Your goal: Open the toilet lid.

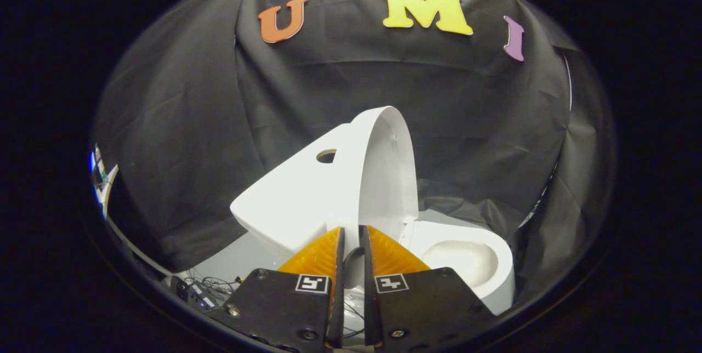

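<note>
Gripper [351,243] fingers pinch the upright toilet lid [384,172] edge at 12 o'clock, apparently swinging it clear of the bowl [466,260].

Raised toilet lid [384,172] stands upright dead ahead of the tool [351,243], its edge in the narrow gap between the fingers. Tank [296,199] blocks the side left of the lid. Open bowl [466,260] to the right, free room above it. Cables [208,290] low left.
</note>
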Demonstrator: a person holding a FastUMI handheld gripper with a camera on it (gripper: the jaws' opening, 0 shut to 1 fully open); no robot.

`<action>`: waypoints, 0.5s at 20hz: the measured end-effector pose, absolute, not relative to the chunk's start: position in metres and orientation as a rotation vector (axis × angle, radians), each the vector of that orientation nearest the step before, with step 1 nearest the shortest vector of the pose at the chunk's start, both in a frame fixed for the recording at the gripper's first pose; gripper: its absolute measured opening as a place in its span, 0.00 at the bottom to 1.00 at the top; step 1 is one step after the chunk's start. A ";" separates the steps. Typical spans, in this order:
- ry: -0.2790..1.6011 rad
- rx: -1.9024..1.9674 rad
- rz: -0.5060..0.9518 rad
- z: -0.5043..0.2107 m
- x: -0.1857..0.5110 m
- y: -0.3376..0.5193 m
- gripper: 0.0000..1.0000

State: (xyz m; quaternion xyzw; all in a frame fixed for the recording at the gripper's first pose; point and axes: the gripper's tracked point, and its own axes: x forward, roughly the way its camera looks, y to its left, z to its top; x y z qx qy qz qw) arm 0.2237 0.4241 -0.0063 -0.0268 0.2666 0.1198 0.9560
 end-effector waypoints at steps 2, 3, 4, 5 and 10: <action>0.550 -0.040 0.264 -0.007 0.223 0.425 0.19; 0.558 -0.026 0.287 -0.014 0.220 0.429 0.24; 0.563 -0.006 0.307 -0.004 0.219 0.430 0.32; 0.562 0.011 0.319 -0.002 0.215 0.428 0.41; 0.474 -0.012 0.310 0.025 0.198 0.400 0.82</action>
